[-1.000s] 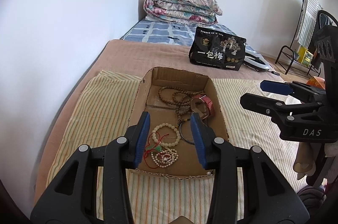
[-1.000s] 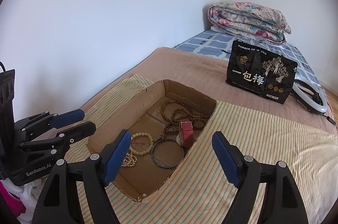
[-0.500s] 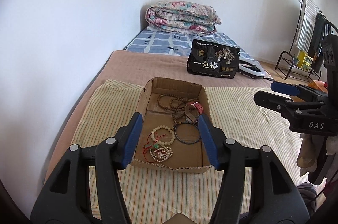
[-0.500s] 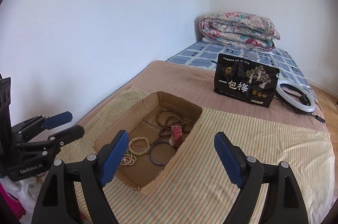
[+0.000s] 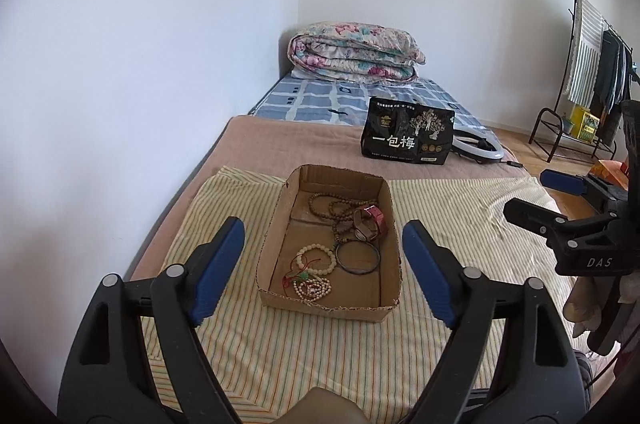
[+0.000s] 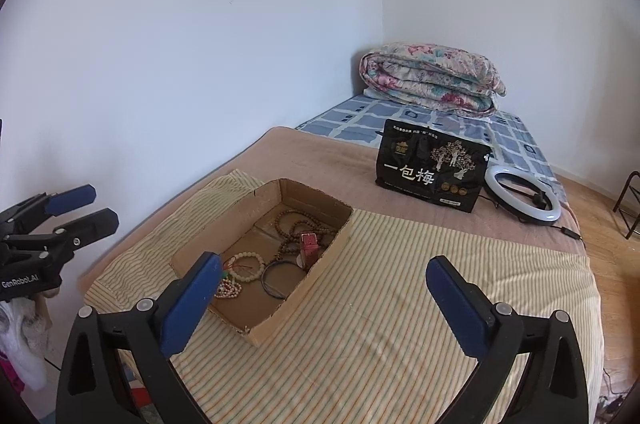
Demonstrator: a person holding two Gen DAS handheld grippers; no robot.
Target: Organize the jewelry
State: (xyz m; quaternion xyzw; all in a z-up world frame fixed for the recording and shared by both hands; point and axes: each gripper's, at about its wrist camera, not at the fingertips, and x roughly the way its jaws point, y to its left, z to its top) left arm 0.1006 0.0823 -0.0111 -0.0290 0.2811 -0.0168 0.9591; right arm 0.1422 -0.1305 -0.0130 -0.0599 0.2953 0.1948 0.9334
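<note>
An open cardboard box (image 5: 328, 305) lies on a striped cloth on the bed. It holds a brown bead necklace (image 5: 332, 204), a red-strapped watch (image 5: 372, 218), a dark bangle (image 5: 358, 256), a pale bead bracelet (image 5: 316, 258) and a small bead string with red cord (image 5: 310, 286). My left gripper (image 5: 323, 226) hovers above and short of the box, its jaws opening with nothing between them. My right gripper (image 6: 324, 260) hangs to the right of the box (image 6: 264, 328), its jaws also opening on nothing. Each gripper also shows at the edge of the other's view.
A black snack bag (image 5: 408, 136) stands behind the box, with a ring light (image 6: 522, 198) beside it. A folded floral quilt (image 5: 356, 52) lies at the head of the bed. A white wall runs along the left. A clothes rack (image 5: 592, 72) stands far right.
Both grippers have drawn back and up from the box, which now looks smaller and farther off. Both pairs of jaws have spread wider, the left one most.
</note>
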